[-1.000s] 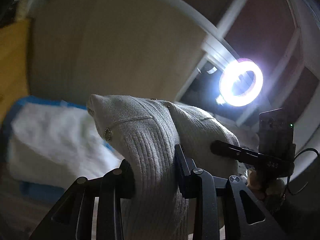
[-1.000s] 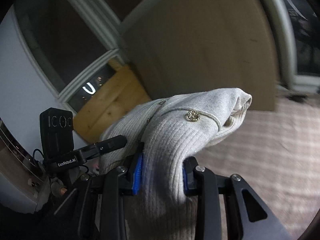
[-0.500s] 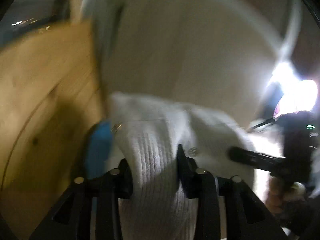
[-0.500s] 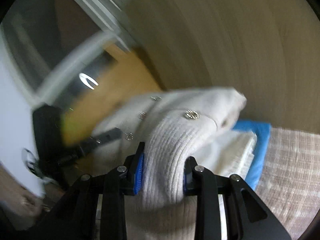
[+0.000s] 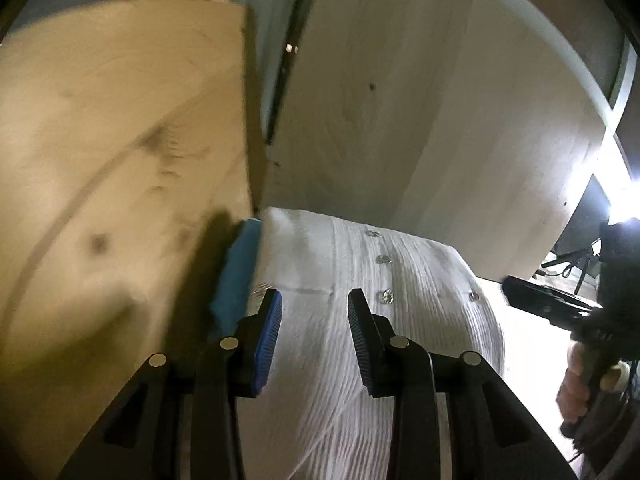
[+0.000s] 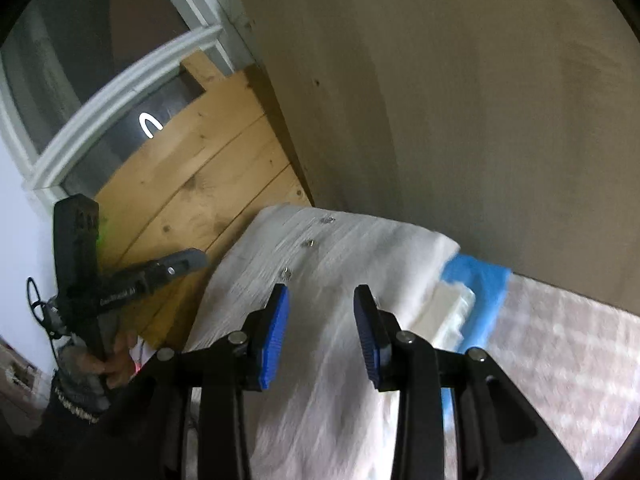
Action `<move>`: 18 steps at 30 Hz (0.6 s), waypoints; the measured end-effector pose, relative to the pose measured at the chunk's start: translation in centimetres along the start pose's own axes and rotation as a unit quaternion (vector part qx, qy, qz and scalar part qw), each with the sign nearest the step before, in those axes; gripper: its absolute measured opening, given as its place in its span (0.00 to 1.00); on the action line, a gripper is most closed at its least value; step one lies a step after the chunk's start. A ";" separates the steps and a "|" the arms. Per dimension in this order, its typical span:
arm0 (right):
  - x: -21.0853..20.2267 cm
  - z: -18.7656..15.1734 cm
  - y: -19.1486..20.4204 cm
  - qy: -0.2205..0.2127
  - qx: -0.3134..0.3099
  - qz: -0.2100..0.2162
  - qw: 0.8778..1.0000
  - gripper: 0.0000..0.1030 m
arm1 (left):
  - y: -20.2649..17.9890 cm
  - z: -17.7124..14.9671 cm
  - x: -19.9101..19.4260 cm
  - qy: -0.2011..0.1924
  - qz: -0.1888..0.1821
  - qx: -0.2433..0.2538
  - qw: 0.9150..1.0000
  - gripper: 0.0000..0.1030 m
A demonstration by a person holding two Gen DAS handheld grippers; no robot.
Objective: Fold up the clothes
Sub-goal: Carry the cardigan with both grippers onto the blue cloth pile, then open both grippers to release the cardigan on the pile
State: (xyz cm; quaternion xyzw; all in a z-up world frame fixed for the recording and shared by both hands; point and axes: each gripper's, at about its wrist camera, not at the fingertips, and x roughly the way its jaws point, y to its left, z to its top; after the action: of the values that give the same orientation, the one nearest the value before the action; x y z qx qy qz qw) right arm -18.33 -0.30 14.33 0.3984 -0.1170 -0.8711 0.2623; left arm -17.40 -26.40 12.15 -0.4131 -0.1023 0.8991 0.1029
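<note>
Step in hand: setting the folded cardigan down on the pile, in the corner against the wooden boards. Lies buttons-up, far edge on a folded white piece that sits on a blue cloth. Pile rests on a checked woven surface; can't tell if that's a bed or a desk.

Left gripper: jaws narrow and closing, near edge of the knit between the pads, ribs bunching toward the pinch, so reads as held. Right gripper: jaws narrow too, knit fills the gap with no daylight either side. Looks pinched, though blur makes that less sure.

Judgement: fold itself looks done. Placement nearly done, release not yet.

Next move needs:
- both jaws opened together, so neither side drags the fold open
- straight pull-back along the fingers, low and slow, since the knit snags easily on ribbed pads
- check that the near edge drops flat rather than hanging off the pile

Risk: the cardigan overhangs the smaller pieces underneath, so it could slump toward the boards once let go.
</note>
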 end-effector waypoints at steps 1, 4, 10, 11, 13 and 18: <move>1.1 0.4 -0.2 0.008 0.000 -0.007 1.000 0.32 | -0.1 0.1 0.8 0.012 -0.007 0.016 1.000 0.31; 4.1 0.1 -1.1 0.044 0.003 -0.031 0.999 0.32 | -0.3 -0.4 4.3 0.050 0.018 0.023 0.998 0.31; 7.2 -3.3 -2.1 0.072 -0.019 -0.065 0.995 0.33 | 0.2 -2.0 8.9 0.090 0.051 0.033 0.994 0.38; 6.8 -3.0 -1.7 0.073 -0.025 -0.073 0.994 0.33 | 0.5 -1.7 8.8 0.096 0.047 0.019 0.994 0.38; 6.0 -2.5 -0.8 0.075 -0.037 -0.088 0.993 0.32 | 0.5 -1.2 7.6 0.100 0.048 0.009 0.994 0.37; -0.4 -3.9 2.0 0.040 -0.058 -0.048 0.996 0.32 | -0.9 -3.3 2.3 0.078 0.031 0.018 0.996 0.37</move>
State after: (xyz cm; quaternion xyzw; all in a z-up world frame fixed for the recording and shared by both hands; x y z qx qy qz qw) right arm -14.46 -1.75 12.84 0.4223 -0.0367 -0.8713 0.2472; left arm -16.27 -24.58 8.63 -0.4826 -0.0647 0.8687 0.0905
